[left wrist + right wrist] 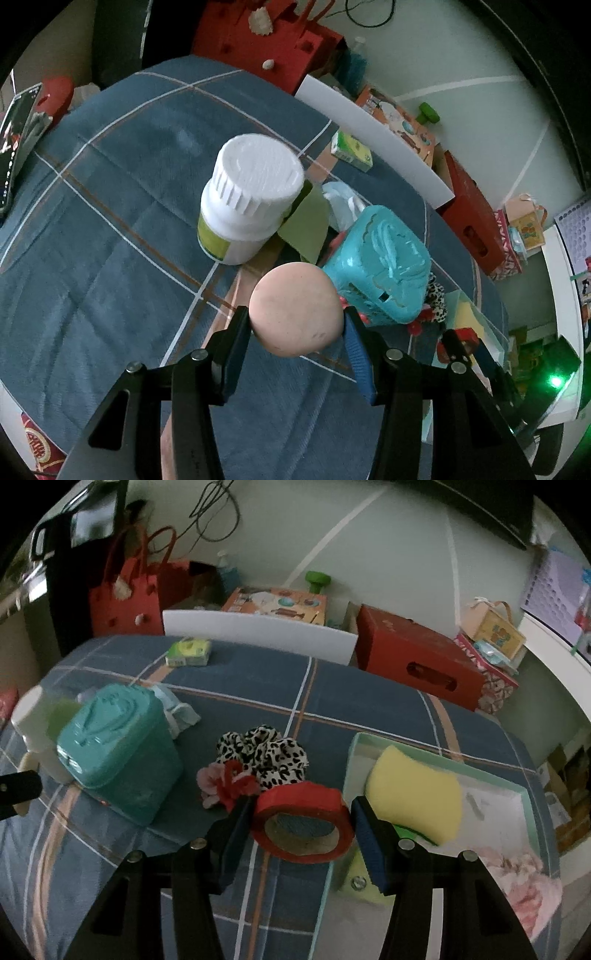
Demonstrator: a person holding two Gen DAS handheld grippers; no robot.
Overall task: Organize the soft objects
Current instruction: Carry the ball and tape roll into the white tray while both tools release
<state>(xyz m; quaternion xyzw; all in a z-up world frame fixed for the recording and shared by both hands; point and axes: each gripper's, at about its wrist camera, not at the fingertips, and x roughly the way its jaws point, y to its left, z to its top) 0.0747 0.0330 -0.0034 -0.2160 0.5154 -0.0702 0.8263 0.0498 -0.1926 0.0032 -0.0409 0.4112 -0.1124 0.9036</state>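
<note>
My left gripper (295, 325) is shut on a round peach-pink soft ball (294, 308), held above the blue plaid cloth (92, 240). My right gripper (301, 825) is shut on a red tape roll (303, 821), held just left of a pale green tray (532, 797). In the tray lie a yellow sponge (417, 797) and a pink cloth (532, 890). A leopard-print scrunchie (264, 755) and a red-pink scrunchie (227, 784) lie on the cloth beyond the right gripper.
A white pill bottle (247, 195) stands ahead of the left gripper, next to a teal plastic box (384, 258), also in the right wrist view (118, 749). A green tissue pack (188, 651), a white board (258, 631) and red boxes (417, 661) are at the far edge.
</note>
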